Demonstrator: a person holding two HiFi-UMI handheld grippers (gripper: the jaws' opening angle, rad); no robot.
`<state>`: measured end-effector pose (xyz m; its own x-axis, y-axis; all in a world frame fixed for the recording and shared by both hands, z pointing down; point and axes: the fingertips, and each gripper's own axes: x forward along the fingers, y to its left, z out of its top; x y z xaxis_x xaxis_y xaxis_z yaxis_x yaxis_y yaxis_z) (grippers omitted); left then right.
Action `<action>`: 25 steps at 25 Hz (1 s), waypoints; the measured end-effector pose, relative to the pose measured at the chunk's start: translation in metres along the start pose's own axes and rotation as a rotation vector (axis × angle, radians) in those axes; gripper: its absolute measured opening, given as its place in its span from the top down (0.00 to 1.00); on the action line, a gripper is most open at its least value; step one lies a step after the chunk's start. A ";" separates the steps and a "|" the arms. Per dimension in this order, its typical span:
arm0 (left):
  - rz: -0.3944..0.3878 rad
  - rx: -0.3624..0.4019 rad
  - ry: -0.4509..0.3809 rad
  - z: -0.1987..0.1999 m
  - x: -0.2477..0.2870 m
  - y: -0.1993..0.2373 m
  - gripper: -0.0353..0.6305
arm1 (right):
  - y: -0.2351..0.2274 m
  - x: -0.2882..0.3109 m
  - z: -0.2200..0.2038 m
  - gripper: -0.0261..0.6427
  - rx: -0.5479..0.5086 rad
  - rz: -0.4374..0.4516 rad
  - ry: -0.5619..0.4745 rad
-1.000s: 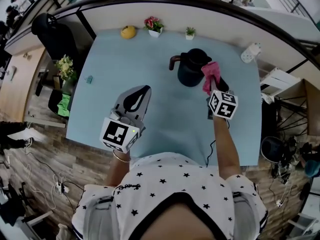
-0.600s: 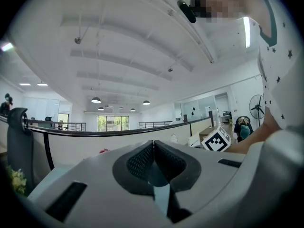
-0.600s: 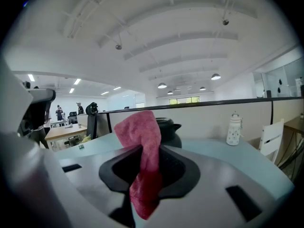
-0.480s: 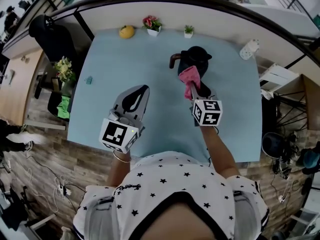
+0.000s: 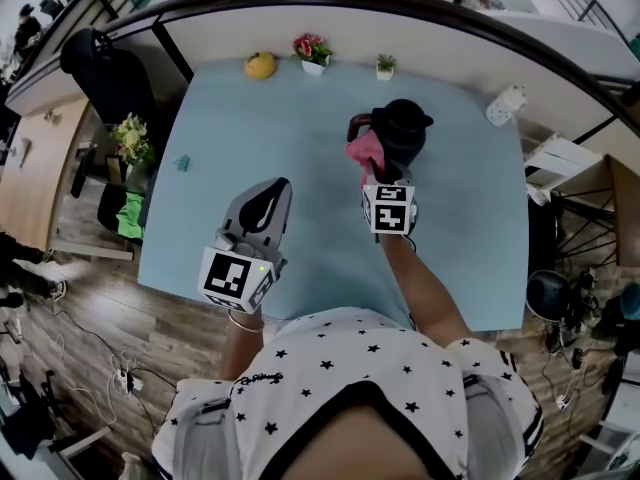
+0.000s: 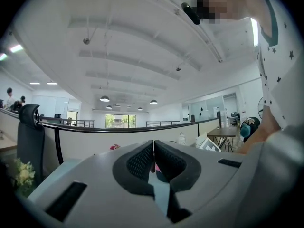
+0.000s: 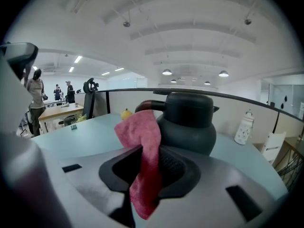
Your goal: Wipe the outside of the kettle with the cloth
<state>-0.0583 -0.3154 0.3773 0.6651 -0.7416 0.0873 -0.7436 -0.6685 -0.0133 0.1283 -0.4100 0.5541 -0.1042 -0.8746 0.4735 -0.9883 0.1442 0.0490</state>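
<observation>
On the pale blue table's (image 5: pixel 230 118) far side stands the dark kettle (image 5: pixel 408 133). The right gripper (image 5: pixel 376 174) is clamped on the pink cloth (image 5: pixel 366 152), right at the kettle's handle side. The left gripper (image 5: pixel 272 190) hovers well apart, jaws pressed together, empty.

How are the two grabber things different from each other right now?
The right gripper is shut on the pink cloth, while the left gripper is shut with nothing between its jaws. The right gripper is up beside the dark kettle, with the cloth at the kettle's side. The left gripper is well apart from the kettle and nearer the person. Both are grey and carry a cube with square markers.
</observation>
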 end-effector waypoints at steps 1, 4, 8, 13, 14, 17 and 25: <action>0.004 -0.002 0.001 0.000 0.000 0.001 0.90 | 0.000 0.001 0.000 0.81 0.001 0.002 0.002; 0.003 -0.004 0.002 0.000 0.000 0.003 0.90 | -0.002 -0.001 0.001 0.81 0.010 0.006 -0.001; -0.014 0.007 0.005 0.002 0.004 -0.002 0.90 | -0.008 -0.009 -0.001 0.81 0.029 0.003 -0.004; -0.040 0.021 0.015 0.003 0.010 -0.012 0.90 | -0.022 -0.020 -0.004 0.81 0.055 -0.008 -0.020; -0.043 0.023 0.016 0.003 0.011 -0.013 0.90 | -0.025 -0.023 -0.004 0.81 0.057 -0.012 -0.023; -0.055 0.030 0.020 0.004 0.012 -0.018 0.90 | -0.035 -0.030 -0.005 0.81 0.065 -0.028 -0.030; -0.058 0.041 0.025 0.004 0.013 -0.025 0.90 | -0.066 -0.040 -0.007 0.81 0.094 -0.069 -0.042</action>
<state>-0.0309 -0.3085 0.3748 0.7046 -0.7003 0.1143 -0.7002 -0.7123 -0.0481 0.1982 -0.3811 0.5384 -0.0378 -0.8999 0.4345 -0.9992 0.0404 -0.0033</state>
